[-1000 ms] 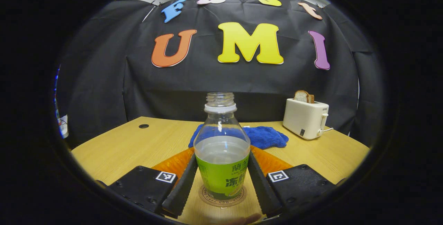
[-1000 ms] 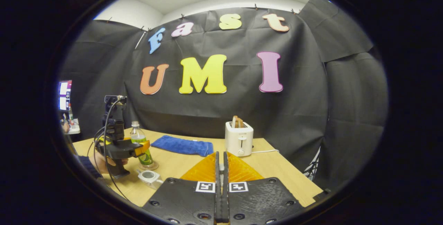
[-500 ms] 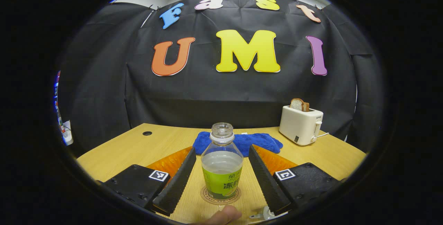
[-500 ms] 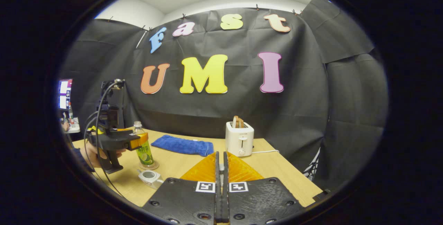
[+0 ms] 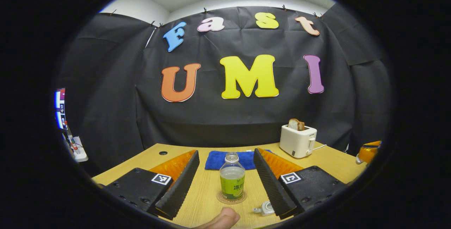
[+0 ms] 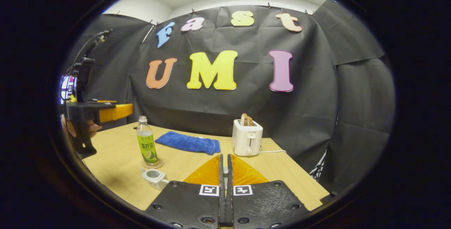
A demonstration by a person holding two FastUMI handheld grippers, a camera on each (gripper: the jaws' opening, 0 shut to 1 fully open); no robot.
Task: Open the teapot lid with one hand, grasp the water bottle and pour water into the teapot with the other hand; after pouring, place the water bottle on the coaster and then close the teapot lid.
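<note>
So in the left gripper view, the left gripper (image 5: 225,183) had its 2 fingers spread wide with nothing between them touching, and the water bottle (image 5: 232,182) stood upright on the round coaster (image 5: 231,198) out ahead, framed in the gap between the fingers but well clear of both. My read is the bottle sat there because the pour was done and it had been set down where the task wants it. The bottle looked clear with no cap on, a green label around the lower body and water up to about the top of that label. A small pale teapot (image 5: 265,208) peeked out near the right finger, and a blue towel (image 5: 232,160) and a white toaster (image 5: 298,140) with bread in it sat farther back on the wooden table (image 5: 331,165). In the right gripper view, the right gripper (image 6: 225,190) had its fingers pressed together, but I couldn't tell if anything thin like the lid was pinched there. The bottle (image 6: 146,144) stood on its coaster (image 6: 152,163) at left, the teapot (image 6: 154,177) just in front of it looked open on top, and the left gripper (image 6: 114,111) hung high above the table, apart from the bottle. Closing the lid seemed like the step left.
</note>
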